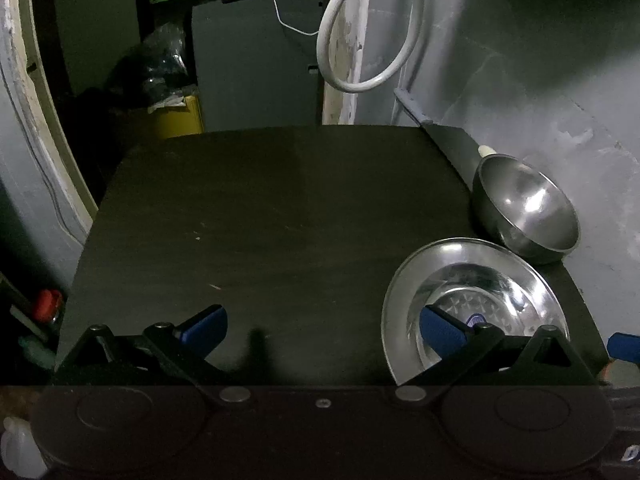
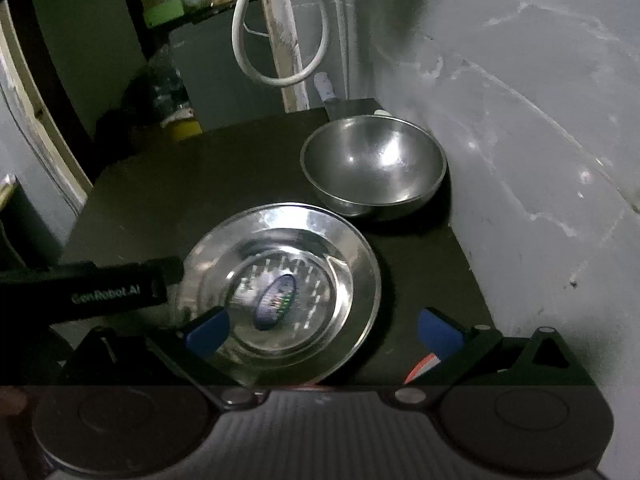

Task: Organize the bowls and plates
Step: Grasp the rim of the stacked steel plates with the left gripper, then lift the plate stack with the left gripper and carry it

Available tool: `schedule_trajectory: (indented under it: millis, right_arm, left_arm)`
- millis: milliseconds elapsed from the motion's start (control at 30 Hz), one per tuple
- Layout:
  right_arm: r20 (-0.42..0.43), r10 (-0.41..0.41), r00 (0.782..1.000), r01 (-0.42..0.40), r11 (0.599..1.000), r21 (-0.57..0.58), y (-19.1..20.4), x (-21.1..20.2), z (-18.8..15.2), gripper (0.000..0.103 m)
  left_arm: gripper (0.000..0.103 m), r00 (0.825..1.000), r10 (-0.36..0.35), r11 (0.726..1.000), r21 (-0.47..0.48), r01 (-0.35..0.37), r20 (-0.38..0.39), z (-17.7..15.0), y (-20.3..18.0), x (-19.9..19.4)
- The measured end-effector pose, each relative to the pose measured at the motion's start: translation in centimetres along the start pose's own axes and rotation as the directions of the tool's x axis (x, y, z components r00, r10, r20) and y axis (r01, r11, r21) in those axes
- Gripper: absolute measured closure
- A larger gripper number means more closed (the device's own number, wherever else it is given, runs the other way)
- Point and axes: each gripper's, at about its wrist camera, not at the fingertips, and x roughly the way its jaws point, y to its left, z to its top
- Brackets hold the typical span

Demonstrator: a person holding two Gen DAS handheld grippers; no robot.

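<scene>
Plate point(image 2: 280, 280) and bowl point(image 2: 374, 164), steel, on dark table point(image 1: 260, 220).
My left gripper point(image 1: 324, 326) and right gripper point(image 2: 324, 328) both hung open, holding nothing.

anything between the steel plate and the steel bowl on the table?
Nothing. In the right wrist view the bowl sits just behind the plate, rims nearly meeting, only a sliver of dark table between.

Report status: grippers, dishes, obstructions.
Left gripper and right gripper open, empty. Steel plate near, steel bowl behind it by the wall. Nothing blocking.
</scene>
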Motion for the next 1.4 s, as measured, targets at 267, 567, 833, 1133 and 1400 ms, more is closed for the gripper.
schedule_trajectory:
  millis: [267, 567, 833, 1133, 1400]
  right_arm:
    - [0.001, -0.019, 1.0, 0.019, 0.997, -0.073, 0.3, 1.9, 0.2, 0.011]
    - [-0.033, -0.015, 0.999, 0.012, 0.997, -0.082, 0.3, 3.6, -0.1, 0.024]
    - [-0.046, -0.006, 0.999, 0.003, 0.997, -0.075, 0.2, 4.7, -0.3, 0.034]
    - [-0.021, -0.024, 0.999, 0.023, 0.998, -0.055, -0.7, 4.6, -0.3, 0.047]
    - [-0.007, -0.023, 1.0, 0.023, 1.0, -0.021, -1.6, 4.6, -0.3, 0.064]
  left_arm:
    - [0.007, 0.998, -0.005, 1.0, -0.025, 0.004, -0.056, 0.4, -0.6, 1.4]
    - [0.04, 0.996, -0.04, 0.999, -0.014, 0.039, -0.086, 0.1, -1.3, 1.9]
    - [0.065, 0.992, -0.083, 0.996, 0.005, 0.084, -0.091, -0.1, -2.0, 2.0]
    - [0.079, 0.988, -0.11, 0.994, 0.017, 0.112, -0.105, -0.2, -2.2, 1.8]
    - [0.081, 0.985, -0.132, 0.991, 0.01, 0.134, -0.109, -0.5, -2.0, 1.8]
